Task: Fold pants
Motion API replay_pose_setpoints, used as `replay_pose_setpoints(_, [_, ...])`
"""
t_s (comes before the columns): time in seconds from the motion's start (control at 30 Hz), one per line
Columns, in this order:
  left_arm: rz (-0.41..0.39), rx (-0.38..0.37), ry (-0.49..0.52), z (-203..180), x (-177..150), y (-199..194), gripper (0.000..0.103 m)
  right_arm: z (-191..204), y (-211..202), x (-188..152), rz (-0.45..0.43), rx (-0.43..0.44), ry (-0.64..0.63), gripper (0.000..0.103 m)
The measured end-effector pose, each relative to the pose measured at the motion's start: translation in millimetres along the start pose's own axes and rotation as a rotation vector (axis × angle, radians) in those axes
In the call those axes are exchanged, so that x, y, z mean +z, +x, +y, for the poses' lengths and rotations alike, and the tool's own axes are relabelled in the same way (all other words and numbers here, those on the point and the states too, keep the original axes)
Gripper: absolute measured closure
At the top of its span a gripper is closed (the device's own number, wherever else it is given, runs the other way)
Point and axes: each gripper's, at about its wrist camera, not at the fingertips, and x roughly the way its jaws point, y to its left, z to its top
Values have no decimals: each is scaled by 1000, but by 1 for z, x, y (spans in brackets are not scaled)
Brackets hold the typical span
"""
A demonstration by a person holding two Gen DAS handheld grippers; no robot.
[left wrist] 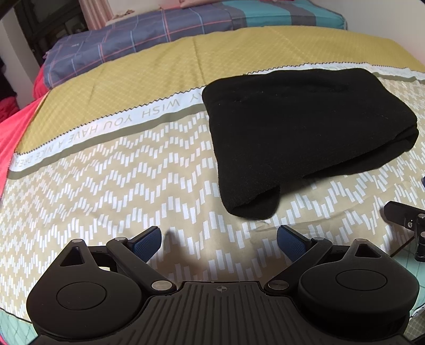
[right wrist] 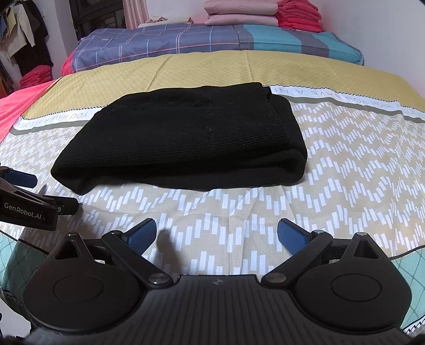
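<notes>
The black pants (left wrist: 300, 132) lie folded in a compact bundle on the patterned bedspread (left wrist: 106, 191). They also show in the right wrist view (right wrist: 186, 143), ahead of the gripper. My left gripper (left wrist: 219, 238) is open and empty, a little short of the bundle's near-left corner. My right gripper (right wrist: 216, 234) is open and empty, hovering over the bedspread (right wrist: 345, 169) in front of the bundle. The left gripper shows at the left edge of the right wrist view (right wrist: 32, 196), and the right gripper at the right edge of the left wrist view (left wrist: 406, 220).
A plaid blue quilt (right wrist: 164, 45) lies across the far end of the bed. Folded pink and red blankets (right wrist: 263, 13) are stacked behind it. Red fabric (left wrist: 10, 132) hangs at the bed's left side. Clothes (right wrist: 21, 34) hang at far left.
</notes>
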Motion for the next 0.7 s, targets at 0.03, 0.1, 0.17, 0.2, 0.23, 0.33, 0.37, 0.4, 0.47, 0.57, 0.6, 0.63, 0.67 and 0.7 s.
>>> replay_pose_setpoints(0.03, [1,-1,0,0,0,0,0,0,0,0,1,0,-1,5])
replay_pose_setpoints(0.1, [3,-4,0,1,0,1,0,1,1,0,2,2,-3,5])
replay_pose_setpoints(0.17, [5,-9,-2,1,1,1,0,2,1,0,2,3,-4,5])
replay_pose_setpoints(0.2, [6,-11,-3,1,1,1,0,2,1,0,2,3,-4,5])
replay_pose_setpoints(0.23, [7,-13,-4,1,1,1,0,2,1,0,2,2,-3,5])
replay_pose_setpoints(0.33, [5,-25,-4,2,1,2,0,2,2,0,4,3,-3,5])
replay_pose_setpoints(0.37, [4,-30,-4,2,1,2,0,2,3,0,5,3,-3,5])
replay_pose_setpoints(0.4, [4,-35,-1,1,1,2,0,2,3,0,6,2,-3,5])
replay_pose_setpoints(0.47, [4,-35,-1,1,1,2,0,2,4,0,8,1,-4,5])
replay_pose_setpoints(0.57, [3,-34,0,0,1,2,0,3,5,1,9,1,-6,4])
replay_pose_setpoints(0.6, [1,-35,1,0,1,2,0,3,5,1,10,5,-5,4])
replay_pose_setpoints(0.63, [1,-34,3,0,1,2,0,3,5,1,10,9,-5,4])
replay_pose_setpoints(0.67, [2,-33,5,-1,1,2,0,3,5,1,11,11,-5,4])
replay_pose_setpoints(0.7, [5,-32,6,-1,2,2,0,3,6,2,12,11,-5,4])
